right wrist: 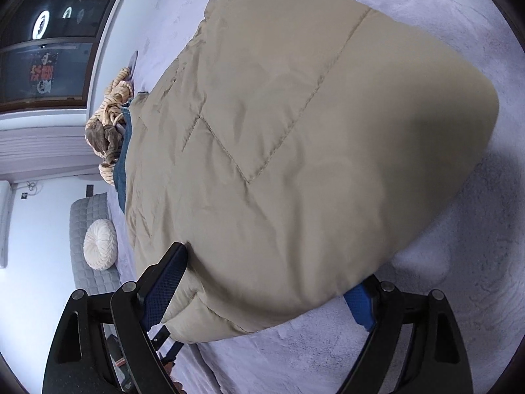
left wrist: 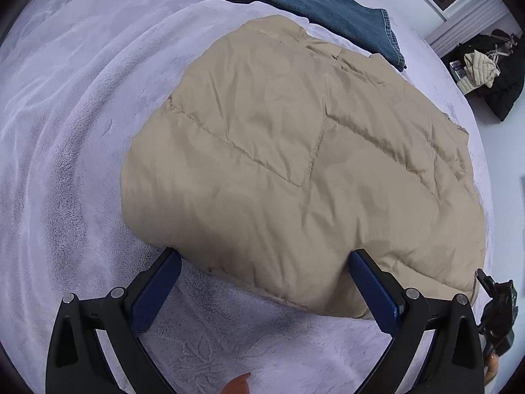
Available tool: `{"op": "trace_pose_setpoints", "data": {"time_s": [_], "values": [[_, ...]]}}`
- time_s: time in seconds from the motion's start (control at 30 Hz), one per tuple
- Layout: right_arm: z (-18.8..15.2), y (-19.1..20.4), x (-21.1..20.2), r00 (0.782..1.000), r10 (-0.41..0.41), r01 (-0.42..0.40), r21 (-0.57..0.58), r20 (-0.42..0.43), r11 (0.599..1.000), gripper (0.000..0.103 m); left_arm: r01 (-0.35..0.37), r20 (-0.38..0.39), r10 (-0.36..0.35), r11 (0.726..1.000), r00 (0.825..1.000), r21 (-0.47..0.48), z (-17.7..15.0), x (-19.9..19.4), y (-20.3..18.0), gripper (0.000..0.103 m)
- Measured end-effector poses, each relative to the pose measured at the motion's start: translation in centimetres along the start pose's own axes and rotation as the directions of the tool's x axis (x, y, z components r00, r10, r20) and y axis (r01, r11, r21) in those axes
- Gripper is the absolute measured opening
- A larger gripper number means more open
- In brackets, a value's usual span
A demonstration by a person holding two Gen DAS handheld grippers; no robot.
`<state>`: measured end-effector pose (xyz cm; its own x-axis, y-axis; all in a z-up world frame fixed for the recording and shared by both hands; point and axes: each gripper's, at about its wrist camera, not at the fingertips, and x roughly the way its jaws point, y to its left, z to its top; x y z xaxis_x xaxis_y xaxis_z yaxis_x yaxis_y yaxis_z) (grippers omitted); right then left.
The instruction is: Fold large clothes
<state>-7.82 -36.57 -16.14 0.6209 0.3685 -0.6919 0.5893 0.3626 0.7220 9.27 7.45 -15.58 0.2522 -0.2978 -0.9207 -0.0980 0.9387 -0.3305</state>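
A large beige quilted puffer jacket lies folded into a thick bundle on a lavender fleece blanket. My left gripper is open, its blue-padded fingers spread wide at the jacket's near edge; the right finger touches the fabric. In the right wrist view the same jacket fills the frame. My right gripper is open around the jacket's near corner, with the bundle bulging between the fingers and hiding most of the right one.
Folded blue jeans lie beyond the jacket, with a striped tan garment next to them. Dark clothes are piled off the bed at right. A grey quilted cushion and round white pillow sit beside the bed.
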Motion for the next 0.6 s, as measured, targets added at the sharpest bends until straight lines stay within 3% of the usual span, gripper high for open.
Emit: {"op": "trace_pose_setpoints", "data": {"time_s": [0.03, 0.27, 0.33, 0.43, 0.6], "values": [[0.1, 0.1, 0.1, 1.000, 0.025, -0.025, 0.005, 0.003, 1.000, 0.102, 0.015, 0.000, -0.015, 1.000, 1.000, -0.015, 0.1, 0.0, 0.3, 0.103], [0.7, 1.2, 0.5, 0.998, 0.066, -0.066, -0.003, -0.016, 0.998, 0.103, 0.111, 0.009, -0.111, 0.984, 0.994, -0.138, 0.3, 0.3, 3.1, 0.103], [0.8, 1.0, 0.7, 0.997, 0.074, -0.074, 0.003, -0.027, 0.997, 0.103, 0.170, 0.002, -0.173, 0.966, 0.985, -0.196, 0.1, 0.9, 4.6, 0.103], [1.0, 0.4, 0.8, 0.996, 0.076, -0.075, 0.011, -0.042, 0.997, 0.103, 0.289, -0.024, -0.308, 0.917, 0.951, -0.276, 0.2, 2.8, 5.8, 0.103], [1.3, 1.4, 2.2, 0.995, 0.068, -0.070, -0.019, -0.071, 0.997, 0.103, 0.354, 0.076, -0.347, 0.895, 0.935, -0.271, 2.6, 3.1, 4.2, 0.103]]}}
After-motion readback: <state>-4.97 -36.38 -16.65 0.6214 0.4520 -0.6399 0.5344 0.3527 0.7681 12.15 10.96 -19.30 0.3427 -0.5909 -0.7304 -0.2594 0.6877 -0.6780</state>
